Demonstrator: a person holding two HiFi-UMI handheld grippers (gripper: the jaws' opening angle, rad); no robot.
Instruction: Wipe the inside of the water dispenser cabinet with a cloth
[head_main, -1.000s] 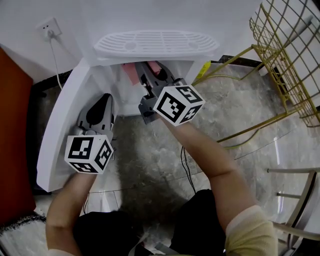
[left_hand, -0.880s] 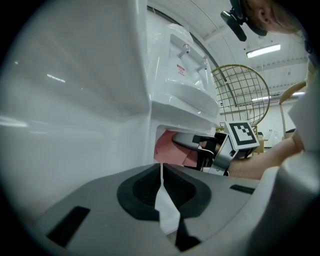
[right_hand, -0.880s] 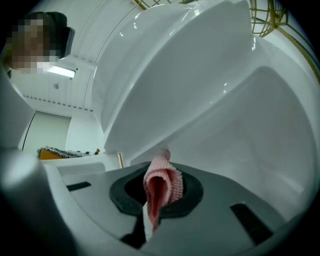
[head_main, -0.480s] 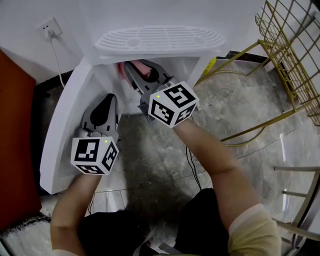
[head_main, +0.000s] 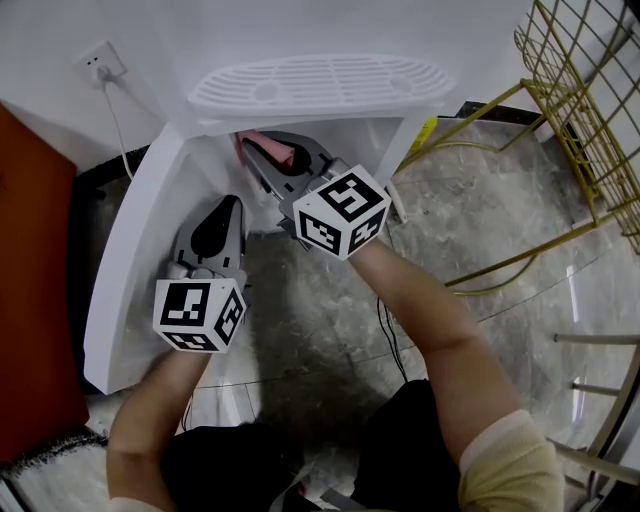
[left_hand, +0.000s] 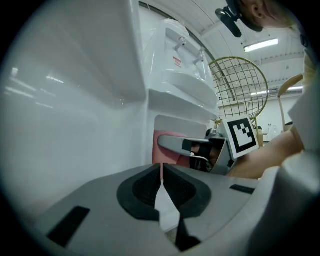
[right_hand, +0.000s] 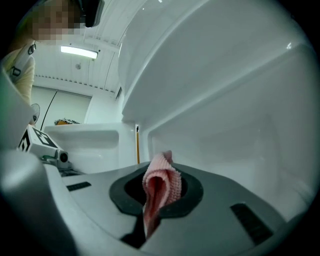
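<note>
1. Water dispenser cabinet (head_main: 405, 130): white. Its door (head_main: 125, 260) stands open toward 9 o'clock in the head view. A slotted drip tray (head_main: 320, 82) overhangs the opening at 12 o'clock.
2. Right hand-held gripper (head_main: 288, 160): reaches into the cabinet opening, with its jaws clamped on the cloth (right_hand: 161, 184).
3. Cloth: pink with a ribbed, waffle-like weave, folded into an upright loop. The fold pokes out past the jaw tips and a tail hangs below them. It sits inside the cabinet, with the white inner wall at its 3 o'clock in the right gripper view. Whether it touches the wall cannot be told.
4. Left hand-held gripper (head_main: 230, 215): jaws closed to a hairline slit, nothing held. It lies just beside the door's inner face, at 8 o'clock of the right one.
5. Gold wire rack (head_main: 590, 110): at 2 o'clock, on the grey marbled floor (head_main: 500, 210).
</note>
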